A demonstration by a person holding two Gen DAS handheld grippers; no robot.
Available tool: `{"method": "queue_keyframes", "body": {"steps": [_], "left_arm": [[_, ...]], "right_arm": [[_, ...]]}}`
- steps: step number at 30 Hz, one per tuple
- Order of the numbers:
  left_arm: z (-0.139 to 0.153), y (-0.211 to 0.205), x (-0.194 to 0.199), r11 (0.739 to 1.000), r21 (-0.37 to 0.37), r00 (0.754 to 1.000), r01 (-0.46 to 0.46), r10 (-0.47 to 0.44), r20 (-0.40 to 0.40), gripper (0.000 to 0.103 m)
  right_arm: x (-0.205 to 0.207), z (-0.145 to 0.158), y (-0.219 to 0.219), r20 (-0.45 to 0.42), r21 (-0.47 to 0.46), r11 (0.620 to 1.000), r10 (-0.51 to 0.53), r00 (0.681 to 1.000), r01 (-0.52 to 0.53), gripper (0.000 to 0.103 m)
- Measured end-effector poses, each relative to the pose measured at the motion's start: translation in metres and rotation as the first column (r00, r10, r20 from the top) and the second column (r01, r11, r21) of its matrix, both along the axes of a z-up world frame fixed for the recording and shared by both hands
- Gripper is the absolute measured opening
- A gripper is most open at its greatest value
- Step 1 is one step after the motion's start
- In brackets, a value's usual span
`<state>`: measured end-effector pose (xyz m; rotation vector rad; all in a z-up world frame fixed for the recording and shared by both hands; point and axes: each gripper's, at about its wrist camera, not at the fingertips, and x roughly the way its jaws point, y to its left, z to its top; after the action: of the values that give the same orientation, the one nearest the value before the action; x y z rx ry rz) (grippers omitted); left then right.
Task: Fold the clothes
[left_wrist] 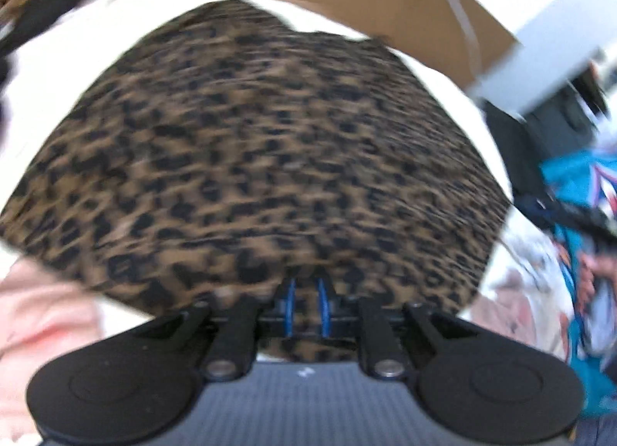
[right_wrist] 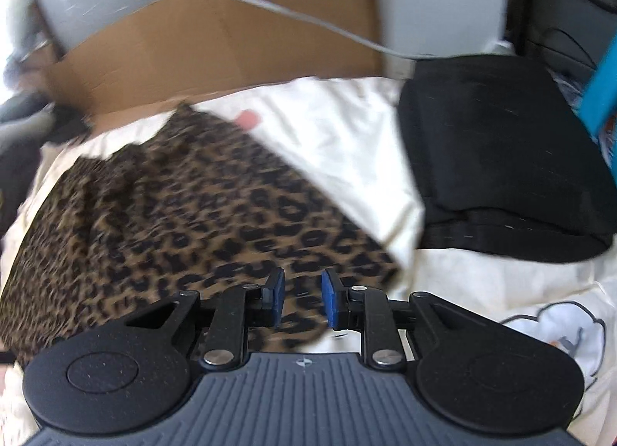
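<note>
A leopard-print garment (left_wrist: 250, 145) lies spread on a cream sheet (left_wrist: 58, 72) and fills most of the blurred left wrist view. My left gripper (left_wrist: 306, 305) hovers over its near edge, the blue pads (left_wrist: 291, 307) a narrow gap apart, with nothing pinched between them. In the right wrist view the same leopard garment (right_wrist: 193, 214) lies to the left on the cream sheet (right_wrist: 339, 145). My right gripper (right_wrist: 304, 301) stands over the garment's near right corner. Its blue pads (right_wrist: 331, 303) are apart and only the cloth below shows through the gap.
A folded black garment (right_wrist: 501, 153) rests on the sheet at the right. A cardboard box (right_wrist: 231, 45) with a white cable (right_wrist: 308, 18) across it stands behind. Pink cloth (left_wrist: 42, 322) lies at the near left, and a teal printed garment (left_wrist: 578, 184) at the right.
</note>
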<state>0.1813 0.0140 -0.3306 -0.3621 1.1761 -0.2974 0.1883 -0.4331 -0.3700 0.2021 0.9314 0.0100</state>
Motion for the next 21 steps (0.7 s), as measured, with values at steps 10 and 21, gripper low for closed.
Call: {"method": "queue_keyframes", "body": {"steps": [10, 21], "left_arm": [[-0.016, 0.036, -0.016, 0.986, 0.024, 0.985, -0.167, 0.168, -0.035, 0.051], [-0.038, 0.064, -0.023, 0.940, -0.083, 0.943, -0.330, 0.326, -0.058, 0.060]], "right_arm": [[-0.007, 0.000, 0.086, -0.001, 0.045, 0.967, 0.252, 0.968, -0.252, 0.039], [-0.039, 0.013, 0.201, 0.067, 0.142, 0.785, 0.600, 0.797, -0.603, 0.051]]}}
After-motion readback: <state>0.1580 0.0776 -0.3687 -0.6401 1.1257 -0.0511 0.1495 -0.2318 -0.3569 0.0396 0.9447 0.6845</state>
